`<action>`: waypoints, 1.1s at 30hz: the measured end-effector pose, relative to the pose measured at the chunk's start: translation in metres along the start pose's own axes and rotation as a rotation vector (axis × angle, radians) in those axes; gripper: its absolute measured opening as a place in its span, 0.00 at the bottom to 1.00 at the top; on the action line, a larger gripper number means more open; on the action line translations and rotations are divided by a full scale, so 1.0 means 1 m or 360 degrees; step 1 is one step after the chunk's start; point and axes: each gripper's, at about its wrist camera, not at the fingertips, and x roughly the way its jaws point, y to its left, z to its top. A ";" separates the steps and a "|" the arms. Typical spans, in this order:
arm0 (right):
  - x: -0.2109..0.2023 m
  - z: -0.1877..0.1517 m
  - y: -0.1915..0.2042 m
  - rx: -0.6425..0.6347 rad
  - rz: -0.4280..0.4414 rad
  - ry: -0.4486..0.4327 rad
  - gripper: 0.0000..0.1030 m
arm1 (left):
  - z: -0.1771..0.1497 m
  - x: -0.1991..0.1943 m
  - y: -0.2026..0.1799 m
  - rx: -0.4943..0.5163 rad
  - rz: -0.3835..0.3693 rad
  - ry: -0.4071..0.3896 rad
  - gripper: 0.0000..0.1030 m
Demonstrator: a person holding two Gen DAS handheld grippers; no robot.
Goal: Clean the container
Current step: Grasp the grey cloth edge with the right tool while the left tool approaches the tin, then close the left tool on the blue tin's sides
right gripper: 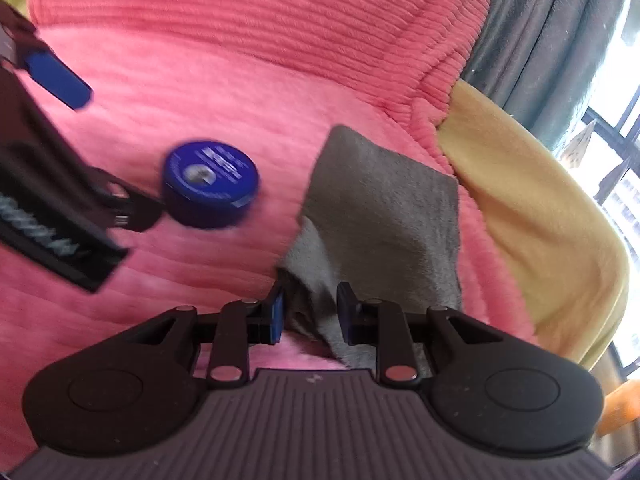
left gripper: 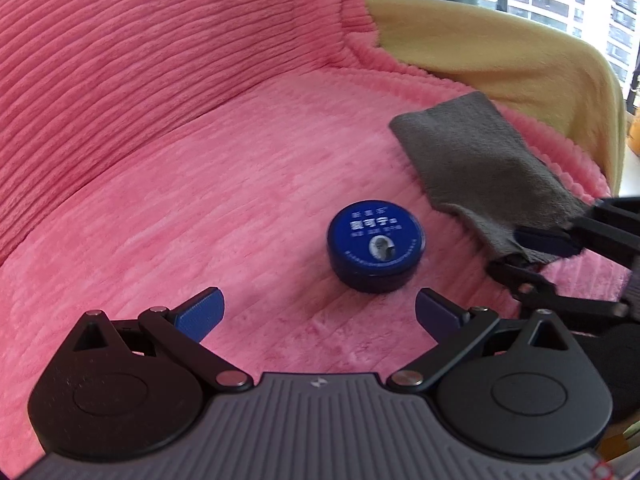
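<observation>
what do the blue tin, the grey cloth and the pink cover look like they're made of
Blue tin: probably painted metal or hard plastic, smooth with a slight sheen and printed lid.
Grey cloth: soft napped fabric, likely microfibre; matte, fuzzy, bunching in the right tongs.
Pink cover: plush ribbed fabric, corduroy-like ridges.

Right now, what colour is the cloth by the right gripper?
Grey cloth, plain; clearest in the right wrist view.

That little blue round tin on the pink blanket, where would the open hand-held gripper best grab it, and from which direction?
Probably by its low side wall, one finger on each side. The blue tin sits flat, lid up, just ahead of the left hand-held gripper, whose fingers stand wide open. Coming in low and straight ahead from the near side suits its round shape. The grey cloth lies clear to the right.
</observation>
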 end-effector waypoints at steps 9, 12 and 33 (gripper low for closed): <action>0.030 0.008 -0.020 0.0081 0.0029 0.0001 0.06 | -0.004 0.019 -0.012 0.0025 -0.0027 -0.0047 0.99; 0.030 0.008 -0.046 0.0386 0.0182 0.0010 0.06 | -0.004 0.025 -0.017 0.0016 -0.0048 -0.0094 0.99; 0.015 0.007 -0.083 0.0859 0.0483 -0.0085 0.06 | 0.007 0.051 -0.034 0.0013 -0.0146 -0.0169 0.70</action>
